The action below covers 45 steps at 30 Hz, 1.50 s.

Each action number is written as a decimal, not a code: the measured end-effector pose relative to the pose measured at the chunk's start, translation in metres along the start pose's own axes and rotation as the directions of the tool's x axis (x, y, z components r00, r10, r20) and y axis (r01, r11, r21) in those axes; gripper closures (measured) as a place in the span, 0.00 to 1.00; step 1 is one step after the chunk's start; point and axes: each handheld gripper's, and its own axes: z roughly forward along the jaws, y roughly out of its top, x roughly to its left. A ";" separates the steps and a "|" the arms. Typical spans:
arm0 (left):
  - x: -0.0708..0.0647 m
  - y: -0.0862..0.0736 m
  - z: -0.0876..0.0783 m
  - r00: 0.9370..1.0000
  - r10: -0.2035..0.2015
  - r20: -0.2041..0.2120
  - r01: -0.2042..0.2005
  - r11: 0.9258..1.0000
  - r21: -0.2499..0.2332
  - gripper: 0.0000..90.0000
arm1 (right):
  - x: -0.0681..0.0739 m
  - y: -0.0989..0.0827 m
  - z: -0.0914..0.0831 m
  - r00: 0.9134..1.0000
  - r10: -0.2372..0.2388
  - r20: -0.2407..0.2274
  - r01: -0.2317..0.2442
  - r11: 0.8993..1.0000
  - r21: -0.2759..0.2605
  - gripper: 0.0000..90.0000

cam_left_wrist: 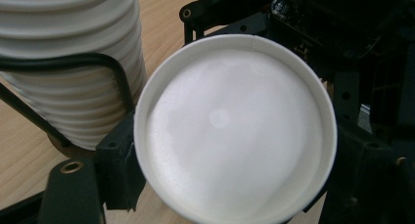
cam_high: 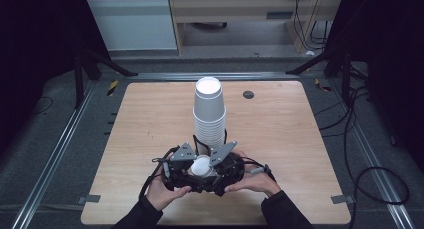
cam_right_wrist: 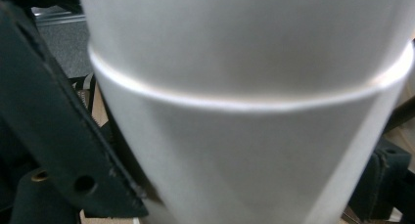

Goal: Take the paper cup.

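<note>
Two tools sit close together at the near edge of the counter (cam_high: 150, 119), one in each hand. From above, the left tool (cam_high: 186, 165) and the right tool (cam_high: 220, 161) almost touch, and each has a grey three-cornered plate on top. A loose white paper cup (cam_high: 201, 166) sits between them, with its open mouth tipped up toward the person.

Looking along the left tool, that cup (cam_left_wrist: 235, 131) shows its round white inside and rim. Black jaw parts sit tight on both sides of the cup, so this tool looks clamped on it. A thin black wire bar (cam_left_wrist: 73, 62) curves across in front of the cup stack (cam_left_wrist: 73, 48).

Looking along the right tool, a pale cup wall (cam_right_wrist: 244, 111) with one rim line across it is very close. One black jaw runs down the left side of it and the other jaw sits low at the right edge. I cannot tell if these jaws press on the cup or which cup it is.

Just behind the tools stands a tall stack of white paper cups (cam_high: 209, 111), upright, with the top cup's mouth open. Farther back on the wooden counter is a small dark round disc (cam_high: 248, 94). Black cables (cam_high: 350, 139) lie on the grey floor (cam_high: 380, 139) to the right.
</note>
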 end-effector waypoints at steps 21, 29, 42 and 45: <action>0.010 0.003 -0.019 1.000 -0.014 -0.025 0.013 0.999 -0.048 0.24 | -0.003 -0.006 -0.030 0.998 0.047 0.052 -0.044 0.998 -0.051 0.07; 0.018 0.003 -0.032 0.999 -0.034 -0.043 0.030 0.996 -0.088 0.24 | -0.005 -0.014 -0.058 0.991 0.079 0.105 -0.068 0.992 -0.110 0.07; 0.024 0.004 -0.044 0.999 -0.043 -0.018 0.039 0.982 -0.183 0.24 | -0.005 -0.036 -0.073 0.980 0.145 0.137 -0.124 0.980 -0.153 0.07; 0.023 0.003 -0.045 0.999 -0.040 -0.010 0.037 0.978 -0.206 0.24 | -0.004 -0.039 -0.072 0.980 0.152 0.125 -0.132 0.978 -0.161 0.07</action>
